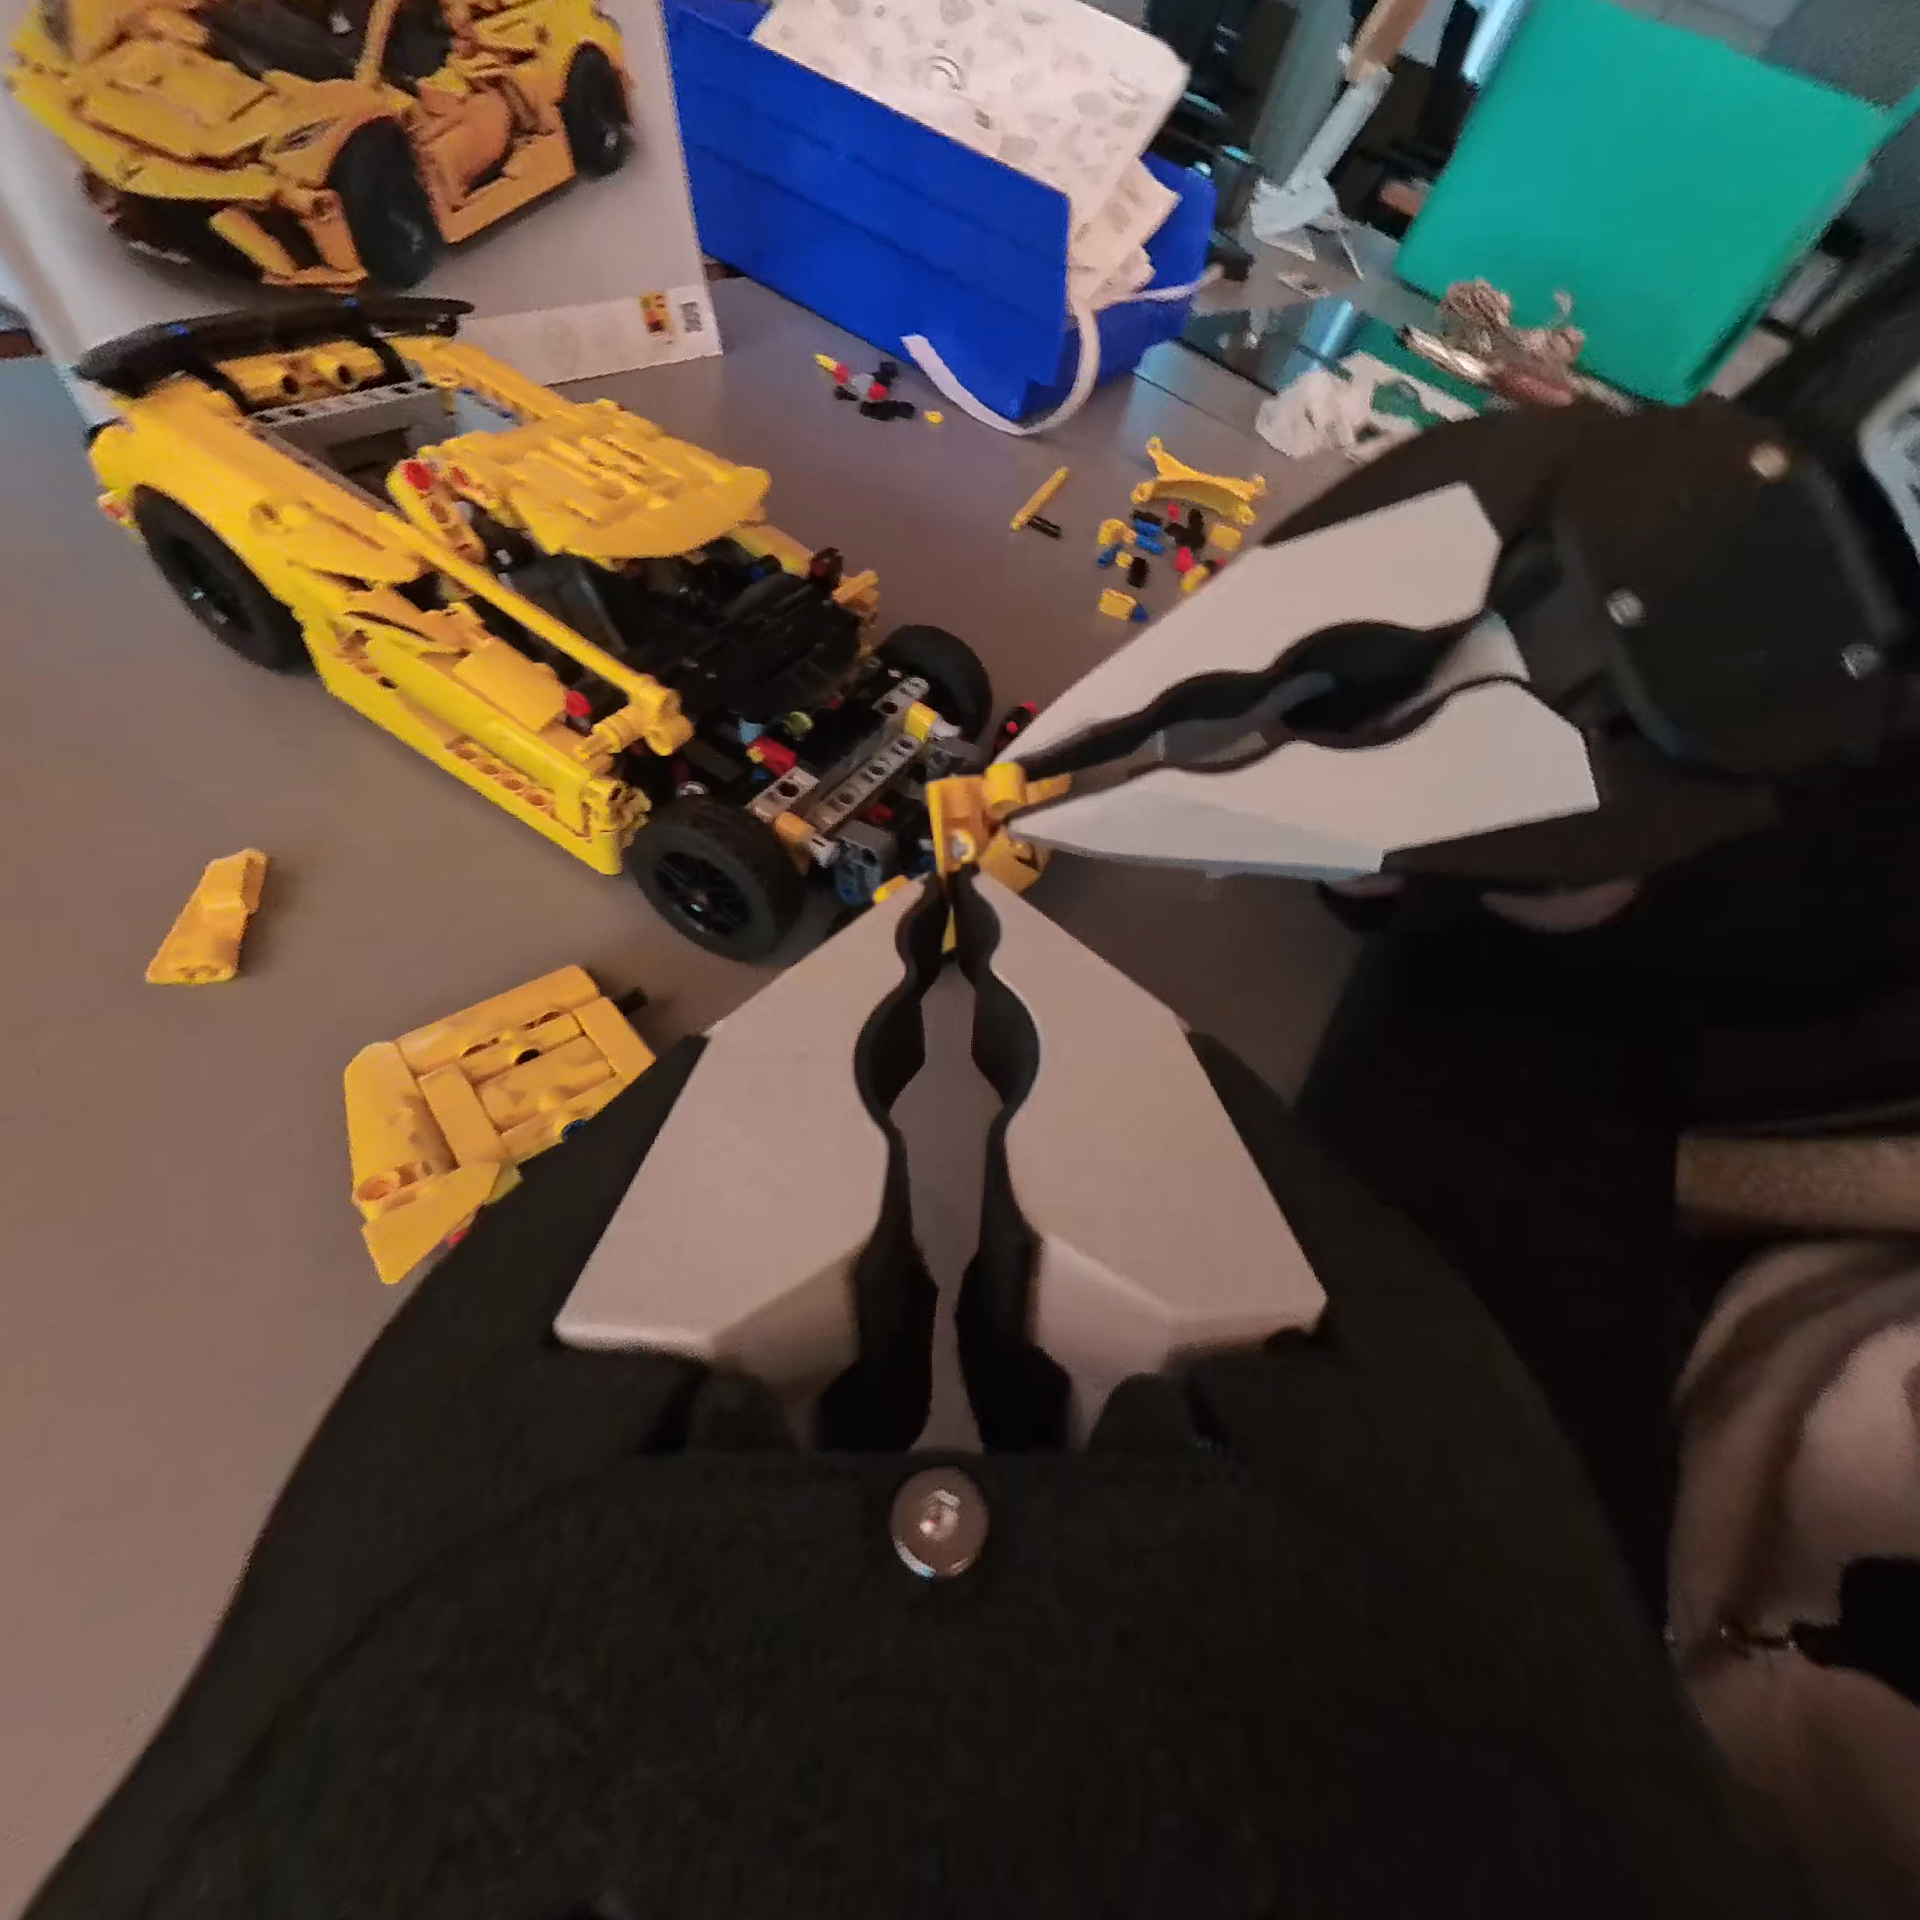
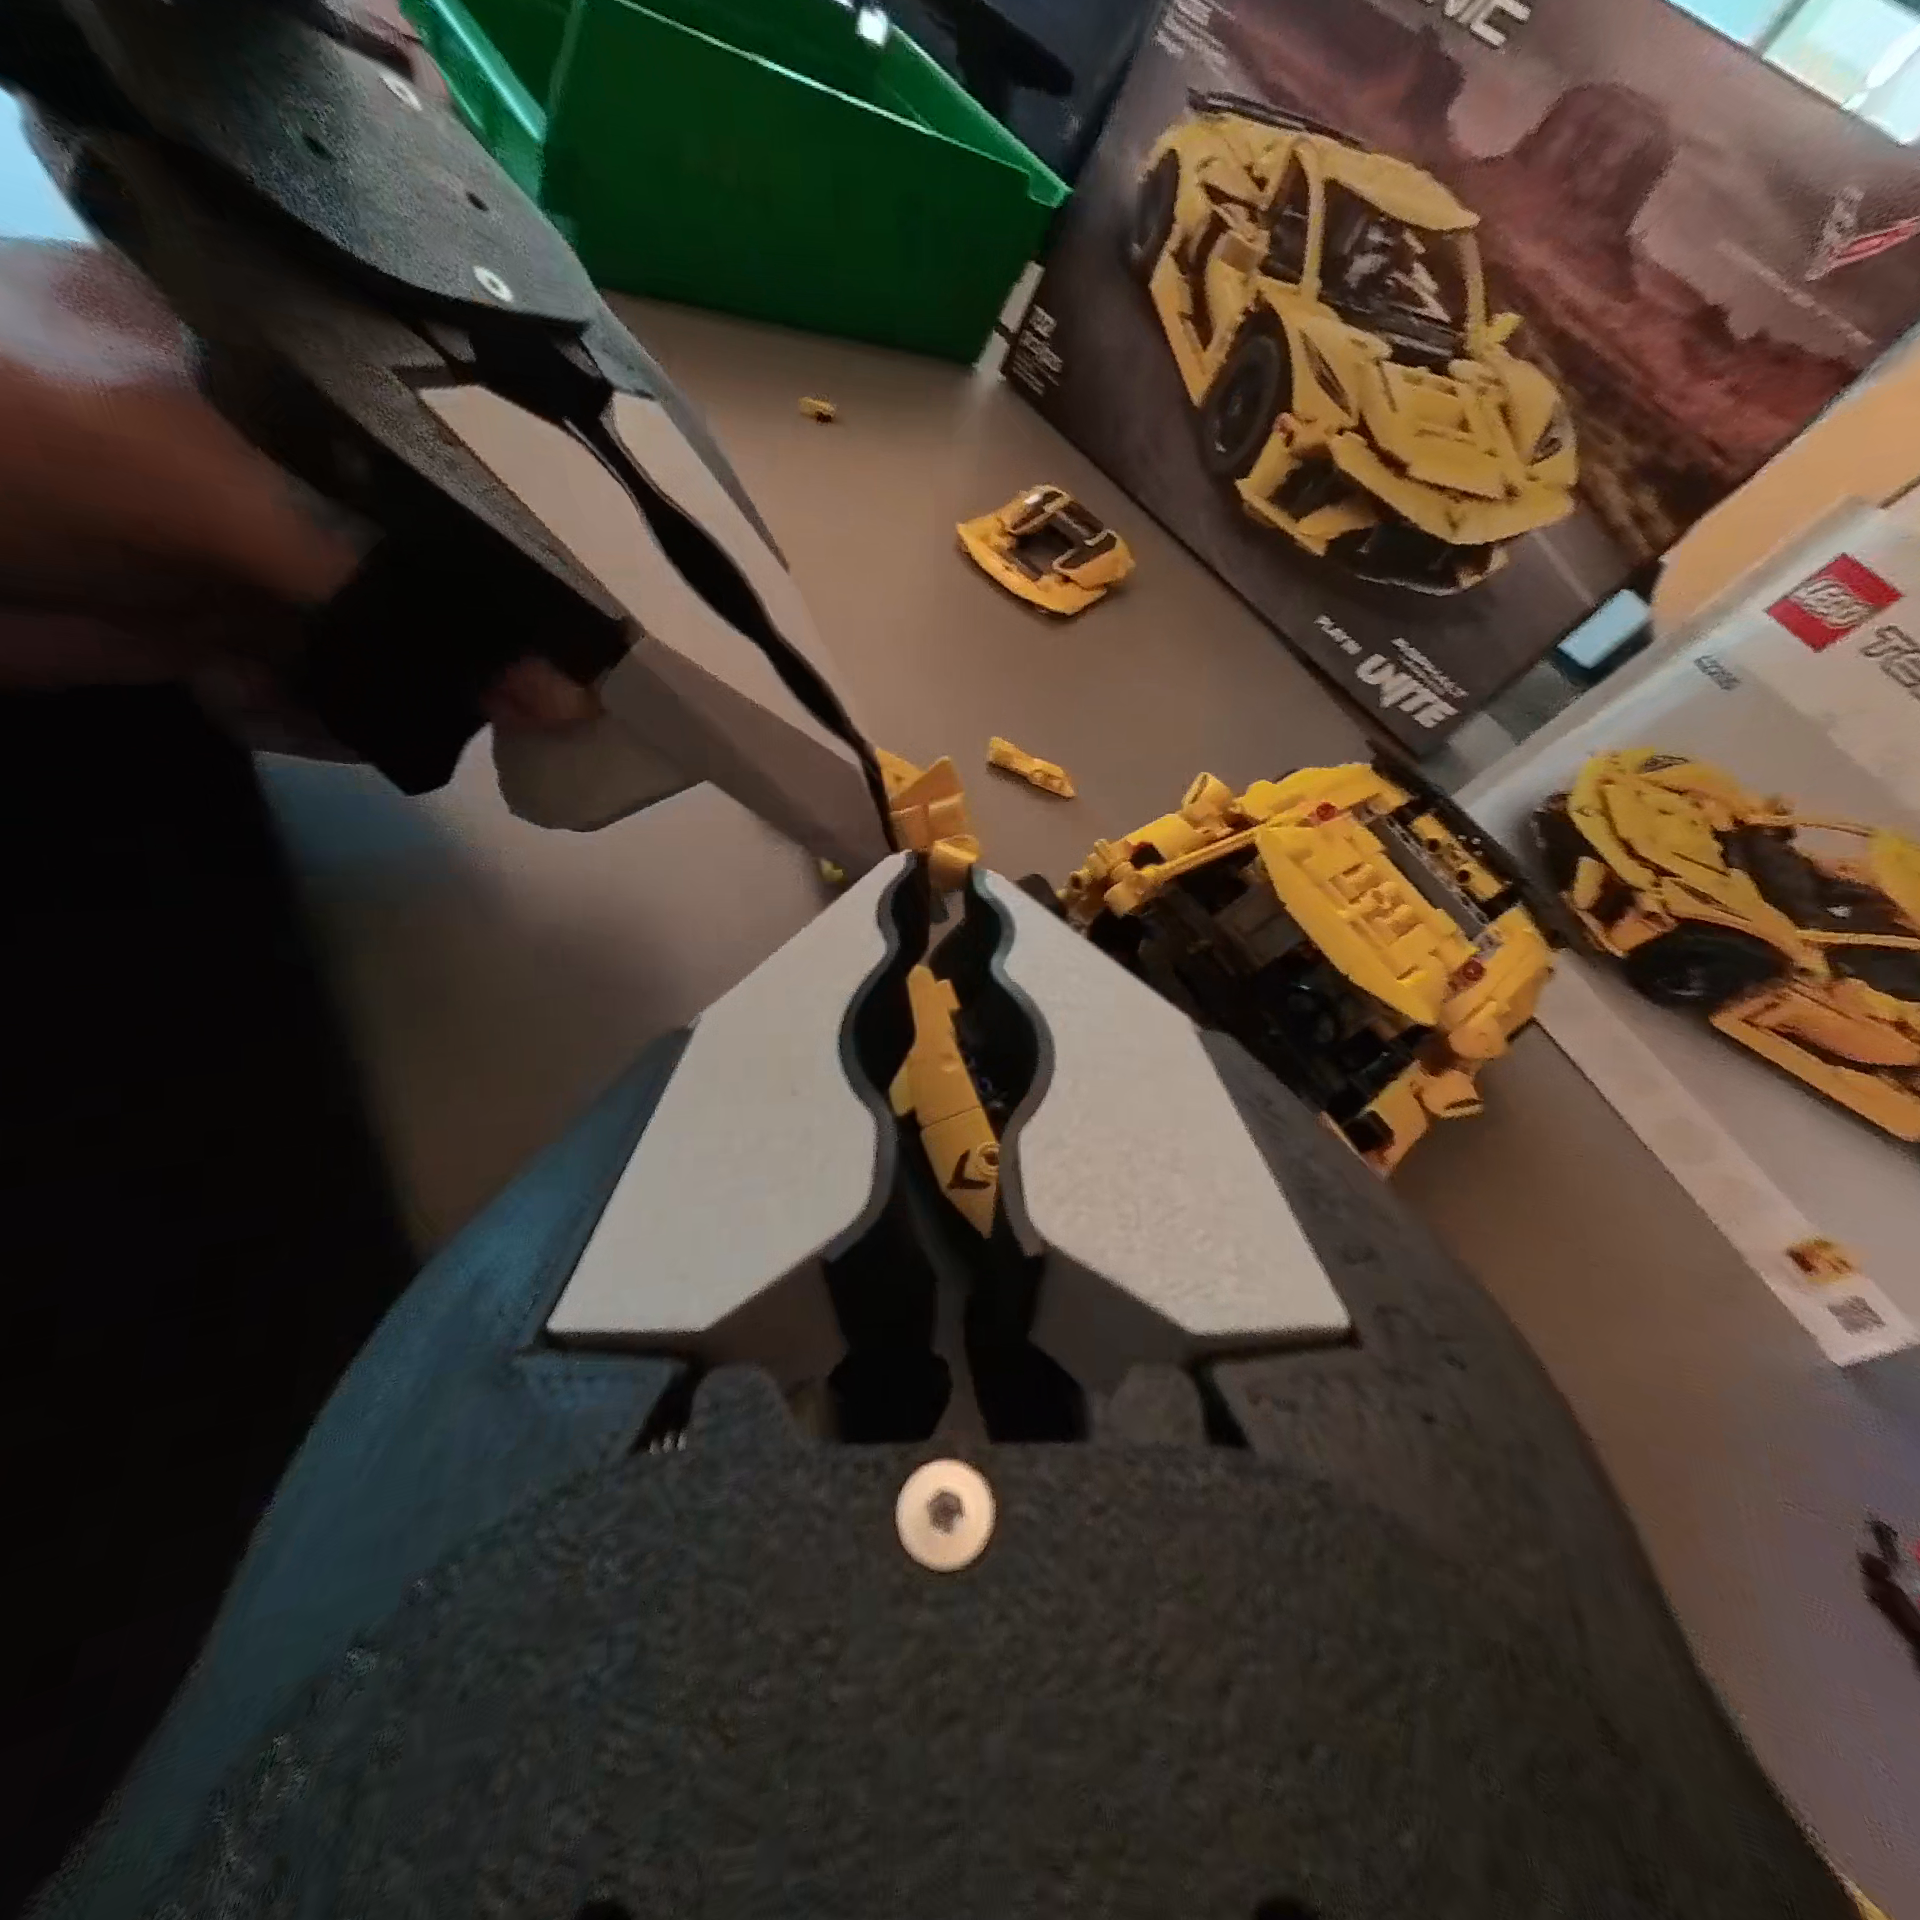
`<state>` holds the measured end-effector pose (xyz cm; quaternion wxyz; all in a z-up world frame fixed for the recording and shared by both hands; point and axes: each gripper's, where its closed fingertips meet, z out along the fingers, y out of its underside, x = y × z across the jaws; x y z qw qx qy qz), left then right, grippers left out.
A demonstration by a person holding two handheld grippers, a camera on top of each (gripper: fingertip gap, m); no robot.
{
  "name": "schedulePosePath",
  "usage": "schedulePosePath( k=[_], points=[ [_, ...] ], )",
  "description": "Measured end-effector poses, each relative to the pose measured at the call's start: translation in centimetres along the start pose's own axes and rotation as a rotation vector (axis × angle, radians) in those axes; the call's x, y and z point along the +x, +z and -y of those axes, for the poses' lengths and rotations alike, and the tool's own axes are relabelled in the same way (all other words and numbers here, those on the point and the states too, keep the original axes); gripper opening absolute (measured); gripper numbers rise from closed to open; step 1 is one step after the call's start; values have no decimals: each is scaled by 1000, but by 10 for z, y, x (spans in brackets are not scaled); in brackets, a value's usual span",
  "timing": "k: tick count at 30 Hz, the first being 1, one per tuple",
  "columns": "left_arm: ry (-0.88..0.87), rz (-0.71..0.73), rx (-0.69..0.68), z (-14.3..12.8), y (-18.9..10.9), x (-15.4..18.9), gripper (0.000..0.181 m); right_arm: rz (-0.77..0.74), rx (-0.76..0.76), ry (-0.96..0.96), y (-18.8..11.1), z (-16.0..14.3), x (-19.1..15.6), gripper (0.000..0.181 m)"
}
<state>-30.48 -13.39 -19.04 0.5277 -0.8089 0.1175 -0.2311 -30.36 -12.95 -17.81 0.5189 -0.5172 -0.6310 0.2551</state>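
Left wrist view showed the left tongs (image 1: 951, 883) brought together on the lower edge of a small yellow brick assembly (image 1: 971, 821), held in the air just in front of the yellow model car (image 1: 499, 644); the right tongs (image 1: 1013, 795) were seen coming in from the right, likewise pinched shut on the same assembly at its upper end, so the piece was gripped from two sides at once; it was judged that the piece was being worked between the two, though whether pulled apart or pressed together could not be told. The car stood on the grey table (image 1: 416, 904) with its front framework bare and one door raised; a loose yellow panel section (image 1: 478, 1101) and a smaller yellow panel (image 1: 208, 914) lay near it, and a scatter of small parts (image 1: 1164, 540) lay farther off before a blue bin (image 1: 883, 239). In the right wrist view a printed box (image 2: 1403, 343) and a green bin (image 2: 769, 197) were seen behind; any next movement was judged to call for a firm, steady hold at both ends.
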Motion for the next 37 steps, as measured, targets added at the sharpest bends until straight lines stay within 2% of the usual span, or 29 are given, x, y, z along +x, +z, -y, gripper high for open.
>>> schedulePosePath(
  k=[5,9,10,11,12,16,19,24,28,37],
  points=[
    [-21,38,14,2,1,-3,1,-58,-17,-5,0,0,2,6],
    [2,-26,98,12,-3,5,0,-29,35,66,-4,4,6,6],
    [-11,-44,120,15,-4,6,8,-40,23,65,-4,1,9,6],
    [-29,-54,144,18,-5,5,25,-43,34,68,-5,3,10,6],
    [-45,-57,154,19,-6,4,29,-34,44,76,-6,5,9,6],
    [-56,-91,179,23,-7,8,26,-14,60,75,-6,8,5,6],
    [-33,-91,197,25,-9,10,8,9,77,78,-7,10,2,6],
    [-16,-72,173,21,-8,9,6,12,63,63,-6,8,0,6],
    [79,63,109,16,-4,3,6,-50,-10,16,-3,2,2,6],
    [1,138,115,17,0,-4,6,-101,-49,38,0,-3,5,6]
  ],
)
